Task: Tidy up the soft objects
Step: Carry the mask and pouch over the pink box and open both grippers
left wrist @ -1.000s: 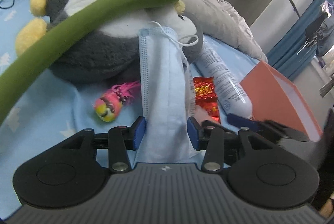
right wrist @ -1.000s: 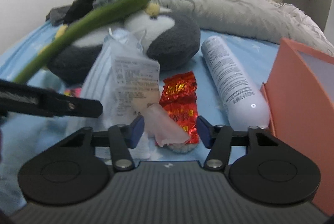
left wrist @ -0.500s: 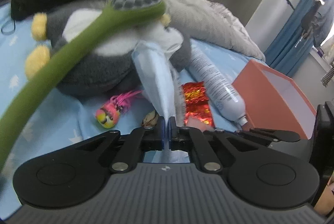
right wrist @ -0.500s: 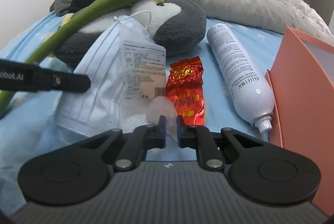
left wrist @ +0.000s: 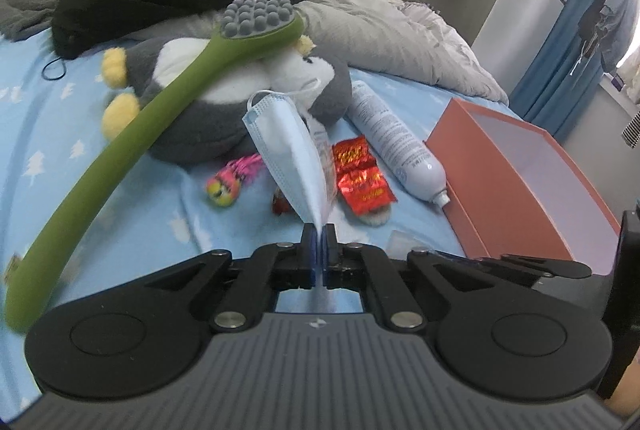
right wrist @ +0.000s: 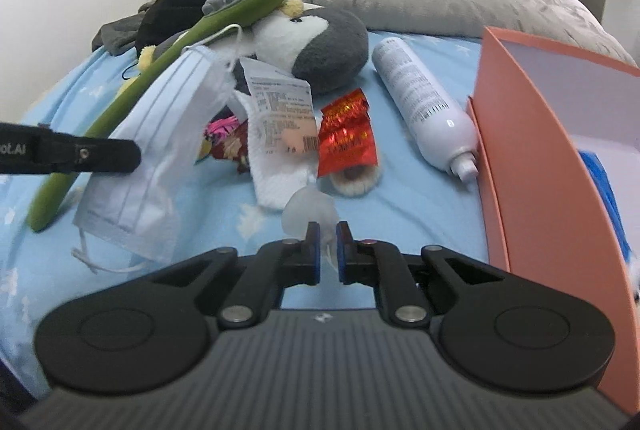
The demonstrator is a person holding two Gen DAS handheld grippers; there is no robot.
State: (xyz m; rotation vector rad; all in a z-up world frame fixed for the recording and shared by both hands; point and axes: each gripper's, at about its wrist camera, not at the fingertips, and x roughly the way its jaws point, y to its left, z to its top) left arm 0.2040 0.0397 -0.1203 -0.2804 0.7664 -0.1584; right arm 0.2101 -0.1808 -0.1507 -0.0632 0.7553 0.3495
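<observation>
Left gripper (left wrist: pixel 319 234) pinches the mask (left wrist: pixel 290 153) clear of the bed; right gripper (right wrist: pixel 327 234) clamps a translucent wrapper (right wrist: pixel 308 209), contents hard to make out.

Cut off by the right edge: salmon-pink open cardboard box (right wrist: pixel 532 133). Half hidden under red foil snack packet (right wrist: pixel 346 133): small fluffy cream thing (right wrist: pixel 356 183), unidentifiable.
</observation>
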